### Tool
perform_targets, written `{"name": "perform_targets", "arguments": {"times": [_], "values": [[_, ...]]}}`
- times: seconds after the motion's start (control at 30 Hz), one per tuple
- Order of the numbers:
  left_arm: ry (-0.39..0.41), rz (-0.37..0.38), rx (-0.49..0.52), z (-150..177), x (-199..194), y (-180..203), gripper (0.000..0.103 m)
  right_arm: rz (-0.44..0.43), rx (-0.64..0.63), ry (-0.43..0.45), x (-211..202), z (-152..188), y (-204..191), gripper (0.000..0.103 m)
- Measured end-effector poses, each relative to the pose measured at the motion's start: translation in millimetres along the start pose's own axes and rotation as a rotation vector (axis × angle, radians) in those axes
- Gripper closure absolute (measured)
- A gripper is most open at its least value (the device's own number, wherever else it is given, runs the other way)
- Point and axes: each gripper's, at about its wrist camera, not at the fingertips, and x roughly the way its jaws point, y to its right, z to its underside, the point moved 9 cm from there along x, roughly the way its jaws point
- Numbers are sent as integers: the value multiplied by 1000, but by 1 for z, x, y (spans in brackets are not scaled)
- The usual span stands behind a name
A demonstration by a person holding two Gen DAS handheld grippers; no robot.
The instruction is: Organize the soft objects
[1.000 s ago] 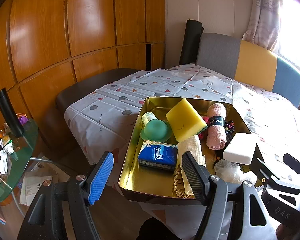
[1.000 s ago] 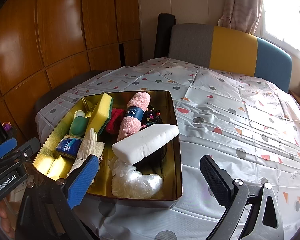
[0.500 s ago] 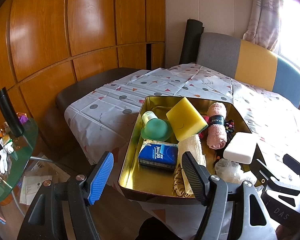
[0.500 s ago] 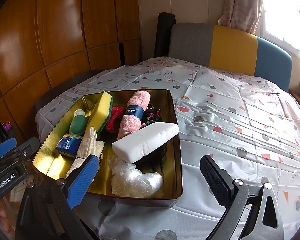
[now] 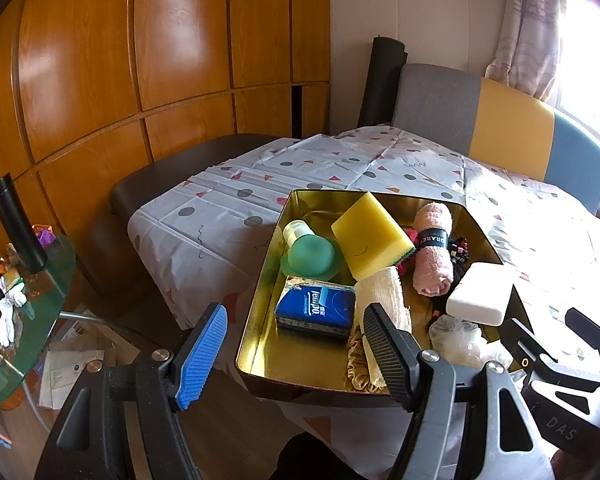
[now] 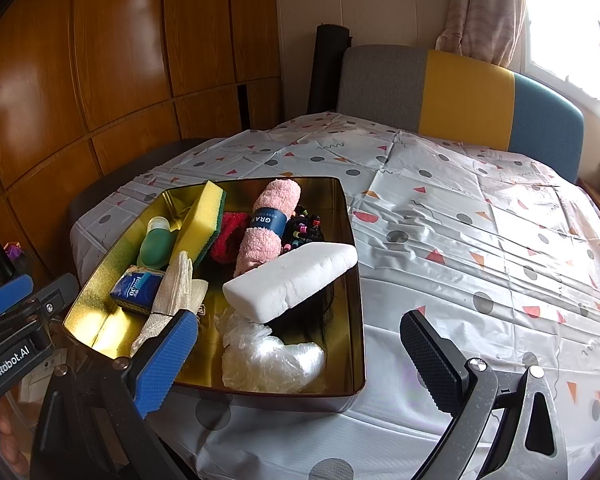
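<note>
The dark band around the rolled pink towel [image 6: 269, 222] reads "GRA" in the right wrist view — the rest curves out of sight. The left gripper [image 6: 8, 320] body carries "GenRobot.AI"; the right gripper [image 5: 572, 384] body shows "DAS". The blue tissue pack [image 5: 315, 306] bears white lettering, not clearly legible.
</note>
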Motion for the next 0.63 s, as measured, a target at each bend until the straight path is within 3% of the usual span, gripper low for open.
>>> {"name": "perform_targets", "arguments": {"times": [0.23, 0.3, 0.37, 0.63], "values": [[-8, -4, 22, 2, 1, 2, 31, 0, -2, -1, 0, 1, 1, 1], [-2, -2, 39, 2, 2, 3, 36, 0, -1, -1, 0, 1, 1, 1], [20, -4, 50, 0, 0, 4, 47, 0, -2, -3, 0, 1, 1, 1], [20, 34, 49, -2, 1, 5, 52, 7, 12, 0, 0, -1, 8, 1]]}}
